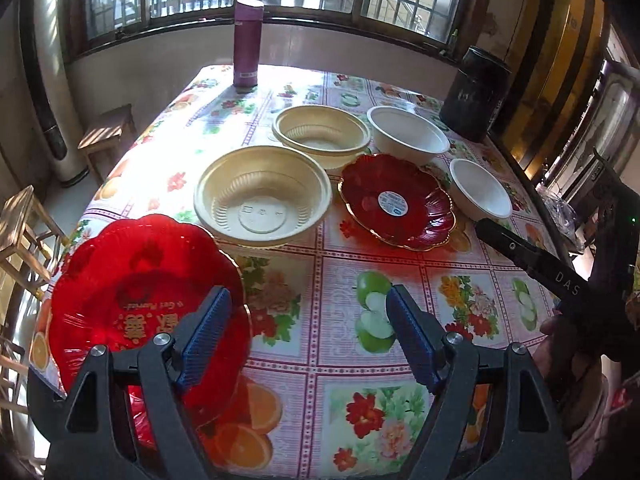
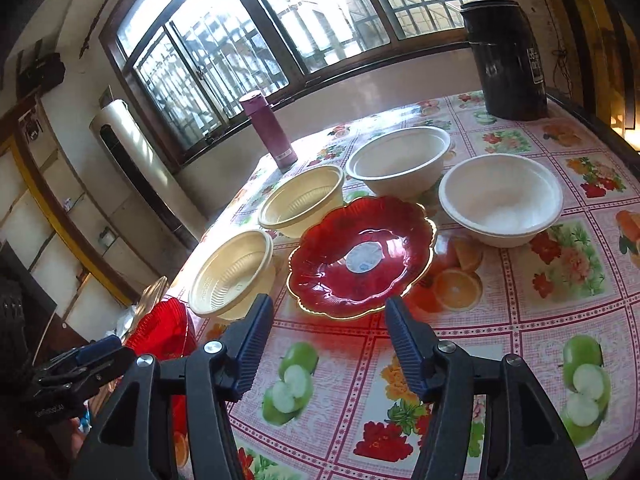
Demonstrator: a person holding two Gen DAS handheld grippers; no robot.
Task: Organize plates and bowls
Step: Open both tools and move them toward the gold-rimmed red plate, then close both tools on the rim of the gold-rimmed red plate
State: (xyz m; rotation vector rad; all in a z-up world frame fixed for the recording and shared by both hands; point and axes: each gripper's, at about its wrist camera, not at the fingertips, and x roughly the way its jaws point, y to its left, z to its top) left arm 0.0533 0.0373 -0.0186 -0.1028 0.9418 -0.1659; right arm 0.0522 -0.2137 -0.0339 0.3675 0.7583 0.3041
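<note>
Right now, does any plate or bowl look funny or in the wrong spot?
Yes. The bright red plate sits at the table's near corner and seems to poke past the edge. The dark red plate still has a round sticker in its middle.

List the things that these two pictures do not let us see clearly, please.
- Near red plate: in the left wrist view, the left gripper hides its near edge; in the right wrist view, only a sliver shows.
- Sticker on the far red plate: print too small in both views.
- Black bin: its inside is not visible.
- Far cream bowl: in the left wrist view, it may be two stacked; uncertain.
</note>
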